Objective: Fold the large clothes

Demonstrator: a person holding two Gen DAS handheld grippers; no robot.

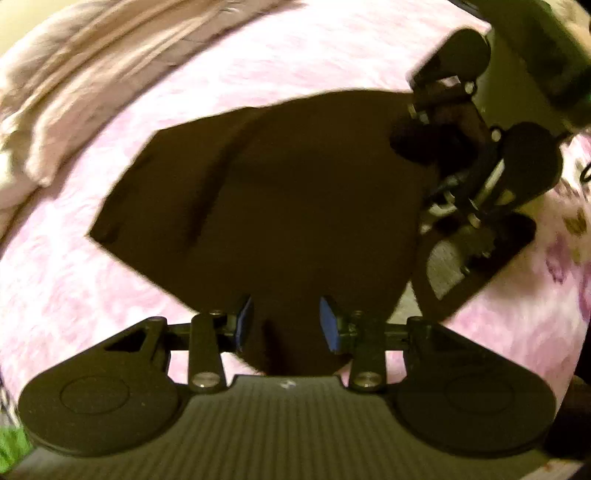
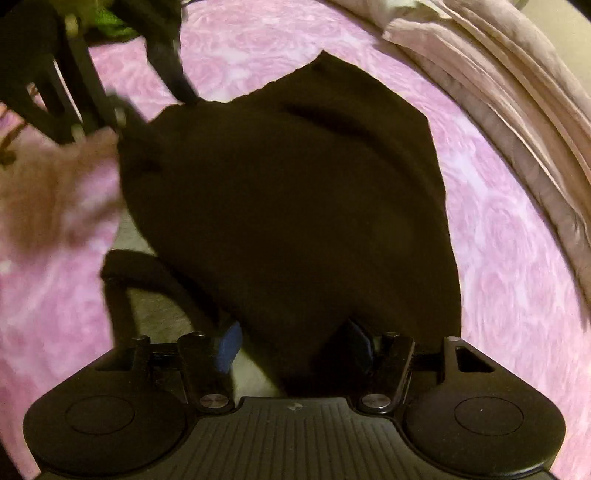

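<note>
A black garment [image 1: 280, 206] lies spread on the pink rose-patterned bed cover [image 1: 92, 295]. My left gripper [image 1: 287, 325] sits low over its near edge, and the blue pads stand apart with black cloth between them. In the right wrist view the same garment [image 2: 295, 206] fills the middle. My right gripper [image 2: 294, 347] is open, with cloth against the right pad and a grey gap beside the left pad. Each gripper shows in the other's view at a far corner of the garment: the right gripper [image 1: 413, 114] and the left gripper [image 2: 162, 114].
A pile of folded beige bedding [image 1: 55, 92] runs along the far side of the bed cover [image 2: 517, 295], also seen as bedding [image 2: 498, 92]. A black strap or sleeve loop [image 2: 114, 273] trails over a grey patch [image 2: 155, 314]. Something green [image 2: 110, 22] sits behind the left gripper.
</note>
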